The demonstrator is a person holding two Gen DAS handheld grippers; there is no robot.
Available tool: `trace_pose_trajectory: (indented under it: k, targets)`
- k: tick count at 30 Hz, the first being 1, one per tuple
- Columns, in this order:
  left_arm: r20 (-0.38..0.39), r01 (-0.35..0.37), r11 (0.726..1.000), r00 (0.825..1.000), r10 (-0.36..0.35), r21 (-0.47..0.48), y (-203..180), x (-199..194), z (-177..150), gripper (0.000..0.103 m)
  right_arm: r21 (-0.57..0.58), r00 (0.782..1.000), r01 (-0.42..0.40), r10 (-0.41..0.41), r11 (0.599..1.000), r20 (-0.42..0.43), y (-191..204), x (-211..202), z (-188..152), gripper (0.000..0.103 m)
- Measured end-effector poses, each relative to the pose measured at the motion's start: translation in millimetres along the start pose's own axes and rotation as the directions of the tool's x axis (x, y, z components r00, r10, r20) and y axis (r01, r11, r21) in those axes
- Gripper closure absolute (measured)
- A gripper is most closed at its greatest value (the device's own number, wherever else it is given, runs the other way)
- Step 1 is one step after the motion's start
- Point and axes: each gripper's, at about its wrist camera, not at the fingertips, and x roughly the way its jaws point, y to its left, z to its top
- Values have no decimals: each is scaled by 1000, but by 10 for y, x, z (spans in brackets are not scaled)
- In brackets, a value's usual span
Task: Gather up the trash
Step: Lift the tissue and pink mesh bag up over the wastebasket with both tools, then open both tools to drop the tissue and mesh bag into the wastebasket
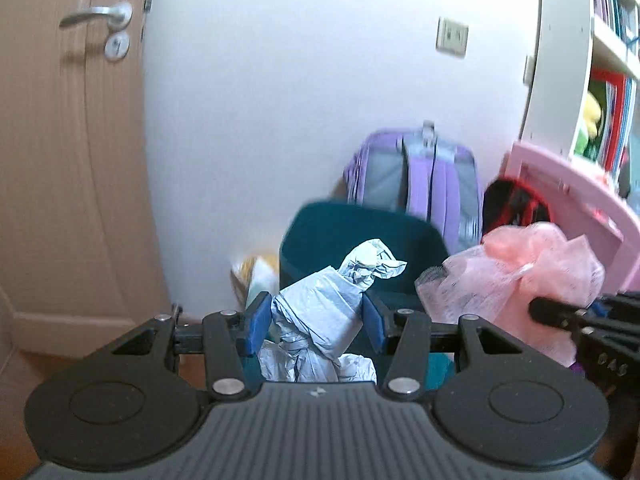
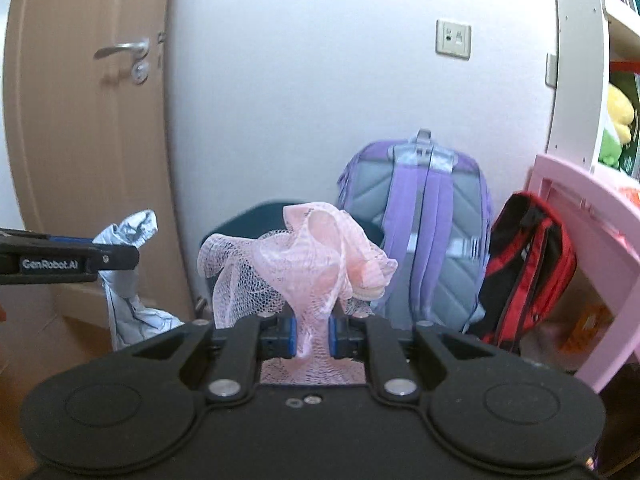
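Bin (image 1: 320,232) half hidden behind crumpled grey paper (image 1: 320,308) in left claw (image 1: 316,322), pink netting (image 2: 304,264) pinched in right claw (image 2: 313,334).

The crumpled wad (image 1: 320,304) looked like matt grey-white paper; the pink net (image 2: 304,256) was open mesh; the door (image 1: 60,180) was wood-grain with a brushed-metal handle (image 1: 98,14).

My left gripper (image 1: 316,320) sits low in the centre of its frame, jaws partly apart and clamped on a crumpled wad. My right gripper (image 2: 313,334), lower centre of its frame, has its jaws nearly together, pinching thin netting.
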Motion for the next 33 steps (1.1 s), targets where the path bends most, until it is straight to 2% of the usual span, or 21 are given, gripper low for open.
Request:
trace_pose_trajectory:
  k: [7, 13, 23, 33]
  targets:
    - [81, 25, 999, 996, -27, 22, -163, 216, 504, 55, -29, 999, 44, -44, 999, 5, -48, 407, 272, 91]
    - [80, 20, 999, 996, -24, 48, -283, 578, 677, 55, -51, 998, 56, -57, 997, -15, -72, 814, 385, 91]
    - [9, 5, 997, 1000, -5, 82, -329, 1393, 655, 55, -76, 993, 38, -46, 996, -110, -53, 1520, 389, 89]
    - [-114, 8, 993, 993, 5, 118, -345, 2023, 466, 55, -108, 979, -5, -17, 994, -201, -23, 1923, 212, 82]
